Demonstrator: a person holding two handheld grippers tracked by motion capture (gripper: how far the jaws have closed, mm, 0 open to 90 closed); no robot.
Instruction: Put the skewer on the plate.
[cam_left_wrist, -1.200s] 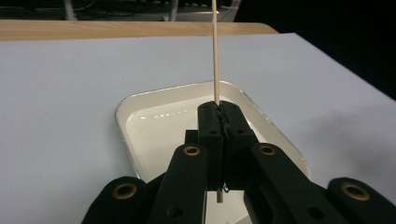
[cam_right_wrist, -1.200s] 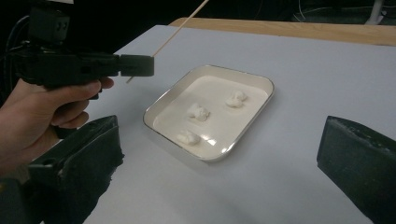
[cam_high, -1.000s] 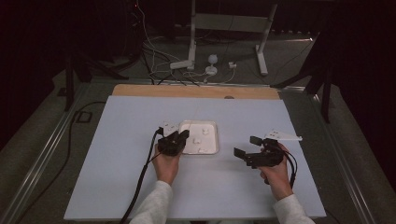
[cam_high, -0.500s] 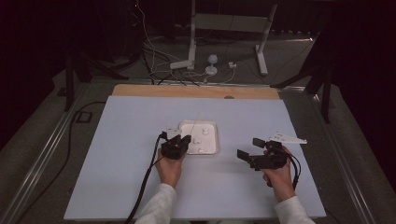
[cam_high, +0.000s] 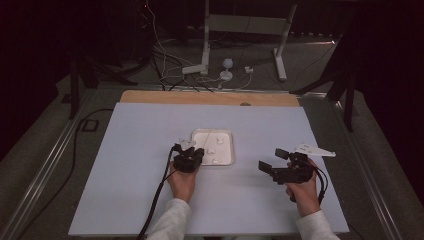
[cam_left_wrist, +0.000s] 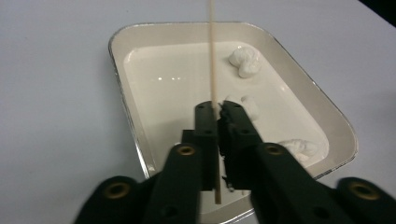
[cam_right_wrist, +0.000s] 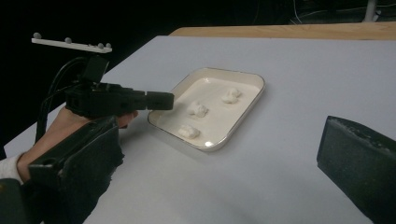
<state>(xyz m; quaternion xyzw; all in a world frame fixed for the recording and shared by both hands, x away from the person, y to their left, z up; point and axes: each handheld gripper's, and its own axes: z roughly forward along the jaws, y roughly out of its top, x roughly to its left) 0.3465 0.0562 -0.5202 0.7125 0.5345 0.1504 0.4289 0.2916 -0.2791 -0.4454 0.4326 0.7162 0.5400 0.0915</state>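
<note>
Thin wooden stick (cam_left_wrist: 211, 51) stood clamped upright between the jaws of the left claw (cam_left_wrist: 218, 112), its upper end running out of the top of the left claw view, its lower end showing below the jaws. Left jaws pressed together on it, nothing else between them.

White tray (cam_high: 228, 134) sat near the middle of the pale bench (cam_high: 125, 150), shallow, rounded corners, thin metallic rim. Three small white lumps inside: one toward the far corner (cam_left_wrist: 245, 60), one mid-tray just beyond the left jaw tips (cam_left_wrist: 247, 105), one near the close rim (cam_left_wrist: 301, 147). Lumps lay apart from one another. In the right claw view the same three (cam_right_wrist: 198, 109) lay in a loose line along the tray floor.

Left claw (cam_high: 188, 159) hovered at the tray's near-left edge in the high view, jaw tips over the rim. Left hand (cam_high: 183, 182) behind it, pale sleeve entering from the bottom edge, black cable (cam_high: 159, 200) trailing back toward the person.

Right claw (cam_high: 274, 161) held well right of the tray, above bare bench, pointing left toward it. Jaws stood wide apart, holding nothing. Right hand (cam_high: 302, 192) gripped its body; grey plate (cam_high: 315, 149) on top.

Wooden strip (cam_high: 210, 98) ran along the bench's far edge. Beyond it, dark floor with a stand (cam_high: 205, 50) and loose cables (cam_high: 170, 65).
</note>
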